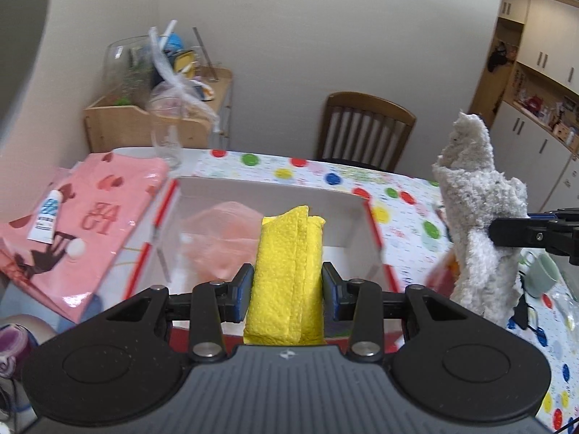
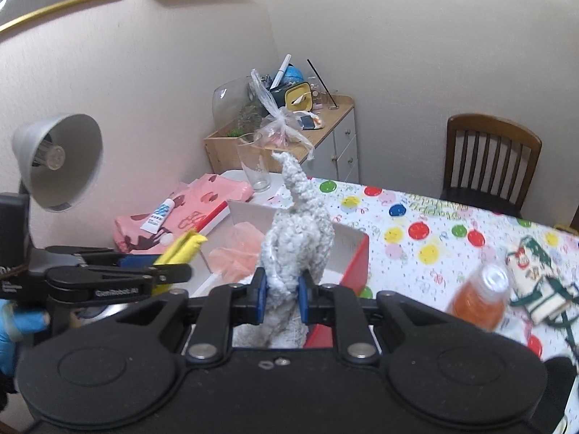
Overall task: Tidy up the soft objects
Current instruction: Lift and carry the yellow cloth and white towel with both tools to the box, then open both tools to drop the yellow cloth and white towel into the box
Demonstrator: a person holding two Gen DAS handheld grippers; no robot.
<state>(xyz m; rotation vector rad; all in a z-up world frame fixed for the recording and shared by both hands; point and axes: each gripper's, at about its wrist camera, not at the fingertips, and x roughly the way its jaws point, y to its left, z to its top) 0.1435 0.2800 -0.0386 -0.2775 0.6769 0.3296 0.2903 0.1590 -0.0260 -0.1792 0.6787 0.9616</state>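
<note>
My left gripper [image 1: 286,285] is shut on a folded yellow cloth [image 1: 287,271] that stands up between its blue pads. It hangs over the near edge of a white box with red sides [image 1: 365,224]. A pale pink mesh puff [image 1: 217,238] lies inside that box. My right gripper [image 2: 281,298] is shut on a fluffy grey-white cloth [image 2: 296,231] that sticks upward. In the left wrist view the fluffy cloth [image 1: 477,217] hangs at the right, beside the box. In the right wrist view the left gripper [image 2: 177,266] with the yellow cloth [image 2: 182,247] is at the left.
A pink bag [image 1: 83,224] with a small white tube [image 1: 47,218] lies left of the box. A tall glass [image 1: 166,141] stands behind it. An orange bottle [image 2: 479,298], a patterned pouch [image 2: 539,282] and a green cup [image 1: 542,275] sit at the right on the dotted tablecloth [image 2: 434,238]. A lamp [image 2: 58,159] stands at the left.
</note>
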